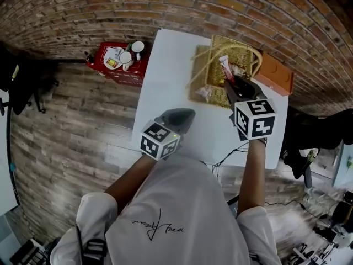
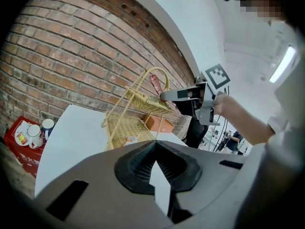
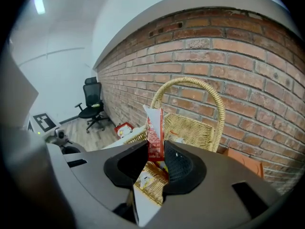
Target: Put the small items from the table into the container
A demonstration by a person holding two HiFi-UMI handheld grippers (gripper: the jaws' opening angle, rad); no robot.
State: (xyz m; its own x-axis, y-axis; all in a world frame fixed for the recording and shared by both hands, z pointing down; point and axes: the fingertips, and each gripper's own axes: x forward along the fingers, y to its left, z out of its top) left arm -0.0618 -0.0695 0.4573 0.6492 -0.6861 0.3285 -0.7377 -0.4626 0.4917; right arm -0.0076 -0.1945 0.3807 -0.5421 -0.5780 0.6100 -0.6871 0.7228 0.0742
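Red packet (image 3: pixel 155 130) pinched in jaws of right gripper (image 3: pixel 155 152) (left gripper (image 2: pixel 155 151) clenched, empty).

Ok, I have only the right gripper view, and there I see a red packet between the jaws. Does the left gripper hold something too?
Observer: No. The left gripper is shut, with nothing between its jaws.
Operator: And where is it?
Observer: In the head view it is over the near part of the table, apart from the basket.
Operator: Is my packet over the basket?
Observer: Yes. The left gripper view shows the packet above the top tier.
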